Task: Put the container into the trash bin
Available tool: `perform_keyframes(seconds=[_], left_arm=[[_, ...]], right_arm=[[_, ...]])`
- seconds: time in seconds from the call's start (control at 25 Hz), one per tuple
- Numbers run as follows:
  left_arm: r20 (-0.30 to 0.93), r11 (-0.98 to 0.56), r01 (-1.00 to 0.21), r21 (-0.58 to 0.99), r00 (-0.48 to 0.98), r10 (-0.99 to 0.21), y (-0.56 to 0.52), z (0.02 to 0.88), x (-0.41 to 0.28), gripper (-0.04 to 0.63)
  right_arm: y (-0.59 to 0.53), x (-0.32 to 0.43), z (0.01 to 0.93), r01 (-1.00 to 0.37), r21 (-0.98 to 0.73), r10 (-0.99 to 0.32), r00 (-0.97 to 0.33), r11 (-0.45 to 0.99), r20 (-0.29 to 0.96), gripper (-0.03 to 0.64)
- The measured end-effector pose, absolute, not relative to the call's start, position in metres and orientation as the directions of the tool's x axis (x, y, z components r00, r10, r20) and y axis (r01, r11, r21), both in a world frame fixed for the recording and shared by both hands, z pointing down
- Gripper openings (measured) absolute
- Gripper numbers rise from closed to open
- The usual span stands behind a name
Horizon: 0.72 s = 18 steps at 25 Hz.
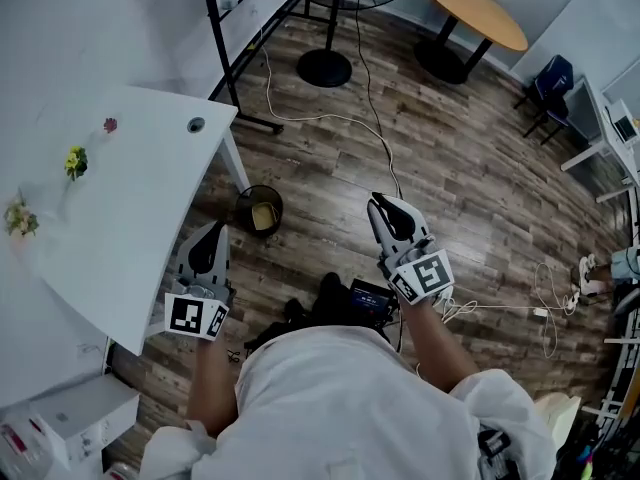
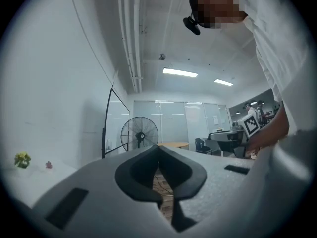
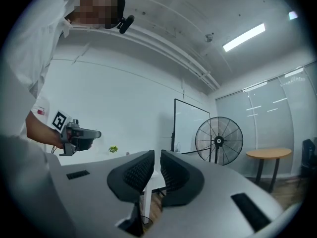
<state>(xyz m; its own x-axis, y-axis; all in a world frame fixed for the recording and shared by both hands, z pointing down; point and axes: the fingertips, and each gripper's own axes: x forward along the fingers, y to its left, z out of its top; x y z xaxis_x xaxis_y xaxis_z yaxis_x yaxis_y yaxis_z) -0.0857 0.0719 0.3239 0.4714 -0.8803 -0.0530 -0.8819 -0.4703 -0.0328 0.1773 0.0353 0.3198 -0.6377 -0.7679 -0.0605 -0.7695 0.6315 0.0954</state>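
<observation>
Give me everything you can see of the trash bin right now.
The trash bin is small, round and dark, with an open top. It stands upright on the wooden floor just beside the white table's leg. Something pale yellowish lies inside; what it is cannot be told. Only the floor seems to touch the bin.

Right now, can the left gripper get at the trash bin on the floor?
Probably yes: the trash bin stands on the floor ahead of the left gripper, beside the table leg, nothing between them.
</observation>
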Motion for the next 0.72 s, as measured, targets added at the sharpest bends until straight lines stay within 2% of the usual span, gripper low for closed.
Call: perform_keyframes(seconds=[0.24, 0.48, 0.72], left_arm=[[-0.061, -0.388, -0.921, -0.016, 0.388, -0.919, 0.115, 0.322, -0.076, 0.009], [-0.013, -0.435, -0.900, -0.031, 0.435, -0.900, 0.161, 0.326, -0.021, 0.009], [0.029, -0.409, -0.913, -0.001, 0.409, -0.912, 0.209, 0.346, 0.021, 0.009]], right_arm=[[0.083, 0.181, 0.317, -0.752, 0.104, -0.746, -0.659, 0.651, -0.092, 0.060], [0.111, 0.226, 0.324, -0.756, 0.079, -0.751, -0.655, 0.650, -0.083, 0.060], [0.180, 0.270, 0.339, -0.778, 0.036, -0.773, -0.628, 0.627, -0.088, 0.060]])
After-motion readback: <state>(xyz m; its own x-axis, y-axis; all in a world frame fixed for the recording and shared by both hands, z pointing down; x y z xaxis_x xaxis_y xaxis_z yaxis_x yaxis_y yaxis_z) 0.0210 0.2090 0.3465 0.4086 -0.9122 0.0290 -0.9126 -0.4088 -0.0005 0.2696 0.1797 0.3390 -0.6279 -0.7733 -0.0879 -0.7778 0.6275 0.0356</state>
